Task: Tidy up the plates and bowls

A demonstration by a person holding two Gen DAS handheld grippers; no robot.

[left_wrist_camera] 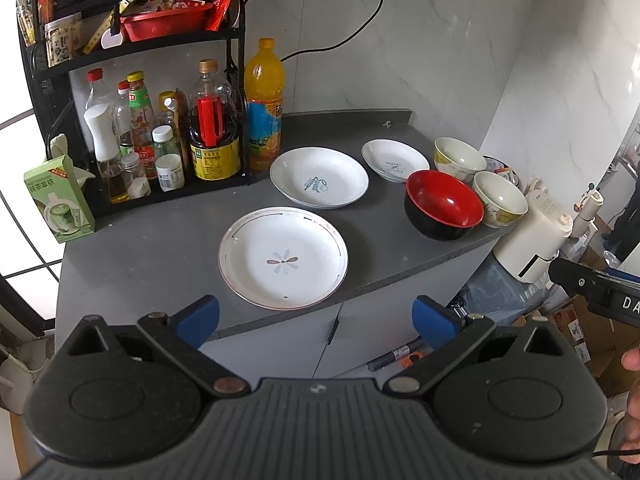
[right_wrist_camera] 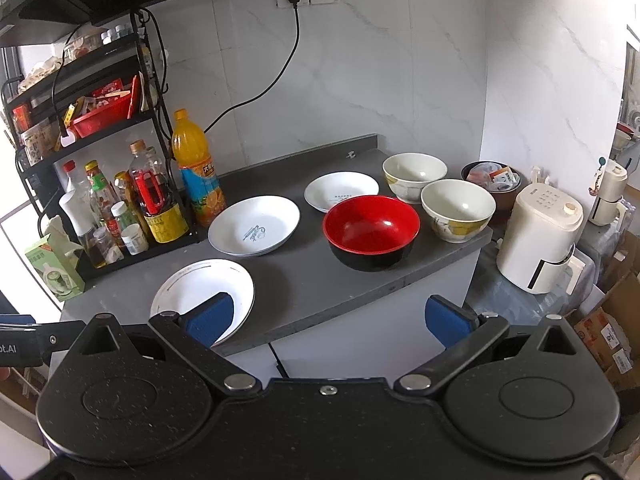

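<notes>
Low in the left wrist view, the left gripper hangs in front of the table with its blue-padded fingers spread wide and nothing between them. The right gripper sits low in its own view, likewise spread and empty; its left pad overlaps the near plate in the picture, though whether it touches the rim is hard to tell.

Nearest on the grey table, at the centre of the left wrist view, lies the flower plate, its near edge at the table's front edge. Behind it rests the lettered plate, apart from the first. Further back and to the right is the small plate.

At the right of the frame stands the red bowl, black outside, just beside the small plate. Touching or nearly touching its right side is the near cream bowl; the far cream bowl stands behind them.

In the upper left, a black rack holds sauce bottles, with an orange juice bottle at its right. Off the table's right end sits a white appliance.
</notes>
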